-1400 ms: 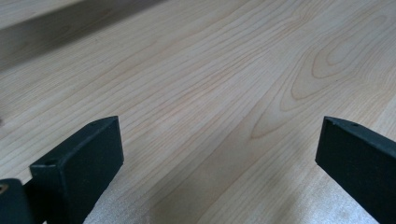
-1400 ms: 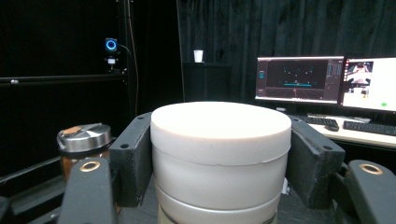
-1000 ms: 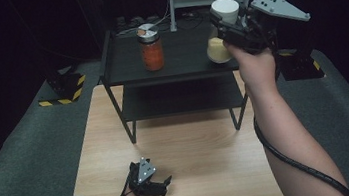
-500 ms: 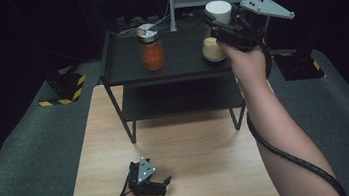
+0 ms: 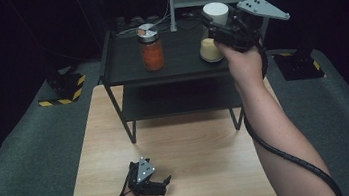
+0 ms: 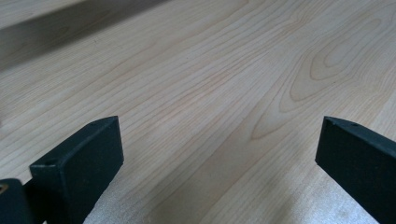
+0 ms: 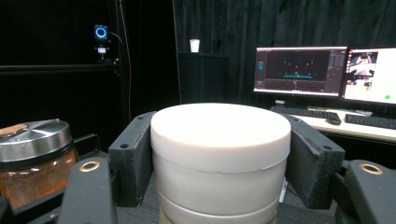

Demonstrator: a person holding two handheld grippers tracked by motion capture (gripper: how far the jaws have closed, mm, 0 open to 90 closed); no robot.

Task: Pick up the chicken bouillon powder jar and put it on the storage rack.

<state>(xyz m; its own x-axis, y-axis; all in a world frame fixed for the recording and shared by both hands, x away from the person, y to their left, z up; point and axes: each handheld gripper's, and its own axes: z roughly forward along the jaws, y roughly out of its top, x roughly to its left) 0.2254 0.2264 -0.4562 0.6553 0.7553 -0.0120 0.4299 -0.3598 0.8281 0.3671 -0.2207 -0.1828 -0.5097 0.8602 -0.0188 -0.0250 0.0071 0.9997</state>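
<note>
White jar [image 7: 219, 158] clamped in right tool [image 5: 214, 25] — left tool [image 5: 165, 182] gapes.

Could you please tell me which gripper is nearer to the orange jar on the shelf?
Right. The right gripper is up at the shelf, clamped on a white-lidded jar beside the orange jar. The left gripper rests open on the table, near its front edge.

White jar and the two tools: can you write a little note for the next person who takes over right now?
Right tool: shut on the white jar, holding it at the black shelf's top level, right end.
Left tool: open, holding nothing, low over the wooden table.
Orange jar with a metal lid stands on the shelf top, left of the white one.
Done: white jar gripped.
Left: whether it is going on or coming off the shelf I cannot tell.
</note>
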